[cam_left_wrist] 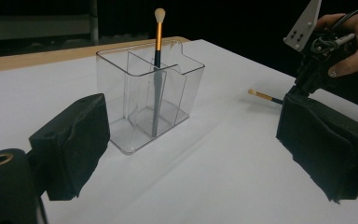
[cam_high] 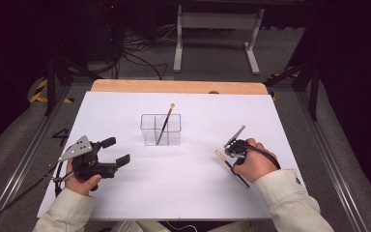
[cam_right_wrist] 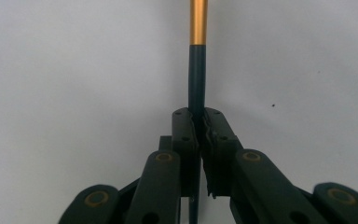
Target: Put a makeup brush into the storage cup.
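A white sheet (cam_high: 183,179) covers the table across the lower and middle frame of the high view, smooth and matte, with a strip of pale wood (cam_high: 178,86) bare along its far edge. At lower left the left gripper (cam_high: 117,151) hovers over the sheet, its black padded jaws spread wide with nothing between them. At lower right the right gripper (cam_high: 231,155), in a hand in a cream sleeve, has its jaws pressed together on a slim makeup brush (cam_high: 231,166) with dark handle and gold ferrule, lying flat on the sheet; the right gripper view shows the handle (cam_right_wrist: 196,84) pinched between the pads. Mid-frame stands a clear plastic organiser (cam_high: 149,129), boxy and divided into compartments, holding a second brush (cam_high: 165,123) that leans, tip up. Beyond, at the top, lie grey floor, tangled cables (cam_high: 135,53) and a white metal stand (cam_high: 217,29) in a dark room
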### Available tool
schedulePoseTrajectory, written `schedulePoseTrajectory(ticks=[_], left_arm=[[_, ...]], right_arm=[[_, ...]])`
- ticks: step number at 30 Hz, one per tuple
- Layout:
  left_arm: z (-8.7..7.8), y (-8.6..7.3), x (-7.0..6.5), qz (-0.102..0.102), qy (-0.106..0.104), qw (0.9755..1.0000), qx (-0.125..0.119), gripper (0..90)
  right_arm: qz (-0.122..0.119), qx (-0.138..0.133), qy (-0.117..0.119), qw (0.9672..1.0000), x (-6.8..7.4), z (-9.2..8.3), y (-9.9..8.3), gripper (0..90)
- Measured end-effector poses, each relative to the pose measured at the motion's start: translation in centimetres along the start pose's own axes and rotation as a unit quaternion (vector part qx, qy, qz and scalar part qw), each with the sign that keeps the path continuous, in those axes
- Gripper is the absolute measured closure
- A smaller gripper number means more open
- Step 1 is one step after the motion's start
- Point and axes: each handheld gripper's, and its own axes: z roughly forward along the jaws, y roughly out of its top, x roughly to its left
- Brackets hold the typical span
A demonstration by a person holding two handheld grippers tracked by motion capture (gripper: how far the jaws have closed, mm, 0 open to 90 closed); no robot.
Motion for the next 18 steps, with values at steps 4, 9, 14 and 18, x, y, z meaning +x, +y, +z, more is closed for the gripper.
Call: schedulePoseTrajectory(ticks=[4, 9, 14, 18], left_arm=[[0.1, 0.1, -0.2, 0.002, -0.004, 1.0000, -0.006, 11.4], [0.2, 0.2, -0.2, -0.001, -0.009, 0.9999, -0.010, 11.5], [0.3, 0.5, -0.3, 0.001, -0.017, 0.9997, -0.015, 12.2], [0.5, 0.8, -0.6, 0.006, -0.023, 0.9996, -0.018, 12.3]], right_arm=[[-0.001, -0.036, 0.008, 0.9993, 0.2, -0.7, -0.2, 84.8], [-0.009, -0.075, 0.015, 0.9970, 0.5, -1.4, -0.4, 84.8], [-0.025, -0.151, 0.054, 0.9867, 0.4, -2.1, -0.8, 84.8], [-0.034, -0.187, 0.065, 0.9796, 0.4, -2.3, -1.0, 84.8]])
